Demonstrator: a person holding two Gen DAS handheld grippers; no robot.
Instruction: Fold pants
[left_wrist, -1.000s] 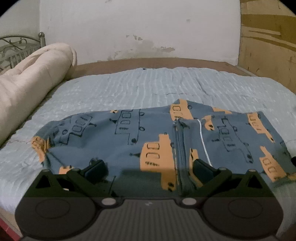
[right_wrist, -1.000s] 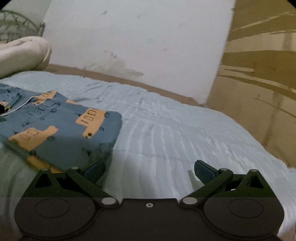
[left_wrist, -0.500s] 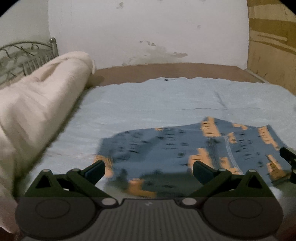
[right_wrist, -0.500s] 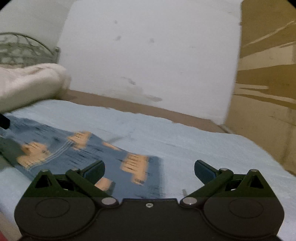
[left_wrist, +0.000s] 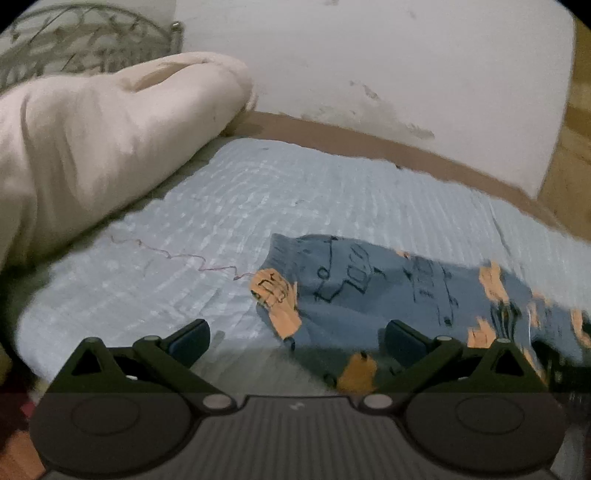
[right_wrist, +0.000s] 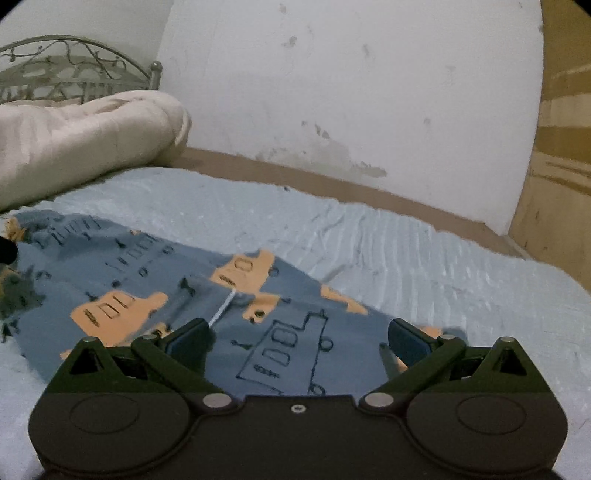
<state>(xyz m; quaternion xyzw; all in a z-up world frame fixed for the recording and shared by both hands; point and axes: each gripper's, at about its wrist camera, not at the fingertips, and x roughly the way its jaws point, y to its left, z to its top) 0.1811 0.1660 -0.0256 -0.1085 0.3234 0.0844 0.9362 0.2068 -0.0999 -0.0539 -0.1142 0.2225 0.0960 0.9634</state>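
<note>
The bed (left_wrist: 295, 192) fills both views, its pale blue ribbed cover running back to a brown edge under a scuffed white wall (right_wrist: 332, 92); a wooden panel (right_wrist: 561, 166) stands at the right edge; a metal scrollwork headboard (right_wrist: 74, 70) rises at the far left behind a big rolled cream comforter (left_wrist: 92, 147), which lies along the left side of the bed.

The pants (right_wrist: 147, 288) lie flat on the cover toward the near edge of the bed; they are blue-grey with orange and line-drawn vehicle prints, and a thin white drawstring (right_wrist: 223, 308) shows near the middle in the right wrist view; in the left wrist view the pants (left_wrist: 388, 288) reach in from the right, with one rounded end near the centre of the frame; a thin reddish thread (left_wrist: 177, 254) wanders across the cover and seems to meet that end.

The left tongs (left_wrist: 297, 338) are spread wide and released, gripping nothing; the left finger hangs over bare cover and the right finger over the cloth, the pants' end lying between them; the right tongs (right_wrist: 297, 338) are likewise spread and released, both fingers above the printed cloth; whether either pair touches the fabric cannot be told; a dark tip at the left edge of the right wrist view is too small to identify.
</note>
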